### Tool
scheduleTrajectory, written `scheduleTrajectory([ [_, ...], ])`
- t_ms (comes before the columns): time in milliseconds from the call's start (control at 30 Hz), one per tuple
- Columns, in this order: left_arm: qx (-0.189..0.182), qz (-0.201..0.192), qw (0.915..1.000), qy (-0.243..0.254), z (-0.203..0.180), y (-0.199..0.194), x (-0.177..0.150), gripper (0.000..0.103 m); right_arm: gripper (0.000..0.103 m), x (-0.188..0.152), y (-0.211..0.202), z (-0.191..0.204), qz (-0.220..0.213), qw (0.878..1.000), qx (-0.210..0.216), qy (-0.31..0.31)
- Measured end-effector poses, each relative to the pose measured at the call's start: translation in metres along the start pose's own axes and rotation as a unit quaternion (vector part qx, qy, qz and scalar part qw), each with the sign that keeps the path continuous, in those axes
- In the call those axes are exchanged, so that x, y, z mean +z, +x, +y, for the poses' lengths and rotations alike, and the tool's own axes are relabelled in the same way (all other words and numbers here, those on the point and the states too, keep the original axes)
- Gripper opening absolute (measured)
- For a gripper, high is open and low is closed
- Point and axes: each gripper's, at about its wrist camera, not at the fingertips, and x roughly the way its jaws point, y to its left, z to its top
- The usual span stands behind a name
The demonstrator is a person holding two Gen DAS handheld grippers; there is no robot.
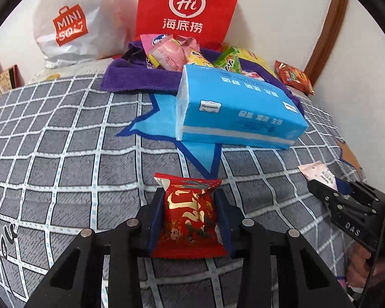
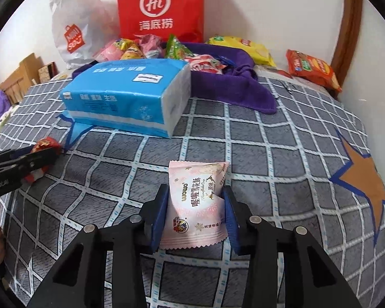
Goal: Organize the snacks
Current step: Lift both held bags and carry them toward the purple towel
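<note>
The left gripper point(image 1: 190, 192) pinched a red snack point(image 1: 190, 215) between its blue pads, the packet standing upright over the near part of the checked blanket point(image 1: 64, 141). The right gripper point(image 2: 196, 195) pinched a pink snack point(image 2: 196, 202) the same way, its pads pressed on the packet's two sides, also over the blanket's near part.

Beyond both, near the blanket's middle, a blue tissue pack point(image 1: 233, 107) lay on a blue star patch point(image 1: 166, 128). Behind it, toward the far edge, a purple cloth point(image 2: 233, 82) held a heap of mixed snack packets point(image 1: 177, 54). An orange packet point(image 2: 311, 70) and a yellow packet point(image 2: 243, 48) lay near the far right corner, apart from the heap. Against the wall at the far edge stood a red bag point(image 2: 160, 7) and a white bag point(image 1: 71, 20). An orange star patch point(image 2: 362, 177) marked the blanket's right edge. Cardboard boxes point(image 2: 25, 74) sat off the far left corner
</note>
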Motion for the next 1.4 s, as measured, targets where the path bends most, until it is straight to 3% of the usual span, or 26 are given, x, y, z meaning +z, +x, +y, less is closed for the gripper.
scheduleTrajectory([
  [200, -0.027, 0.026, 0.9993, 0.003, 0.015, -0.009, 0.001, 0.036, 0.04, -0.003, -0.018, 0.003, 0.012, 0.999, -0.008, 0.037],
  [600, -0.035, 0.018, 0.9988, 0.028, 0.023, -0.041, 0.023, 0.036, 0.04, 0.021, -0.074, 0.037, -0.039, 0.997, 0.004, 0.067],
  [667, -0.018, 0.015, 0.9991, 0.035, 0.023, -0.047, 0.032, 0.036, 0.04, 0.03, -0.079, 0.04, -0.046, 0.997, -0.011, 0.067],
  [900, -0.006, -0.007, 0.9991, 0.042, 0.023, -0.068, 0.069, 0.036, 0.04, 0.057, -0.084, 0.035, -0.055, 0.995, -0.004, 0.087],
  [1233, -0.028, -0.011, 0.9983, 0.051, 0.013, -0.08, 0.124, 0.036, 0.04, 0.113, -0.097, 0.018, -0.08, 0.992, -0.021, 0.092],
  [1400, -0.018, -0.031, 0.9979, 0.054, 0.009, -0.08, 0.151, 0.036, 0.04, 0.141, -0.097, 0.014, -0.11, 0.991, -0.03, 0.076],
])
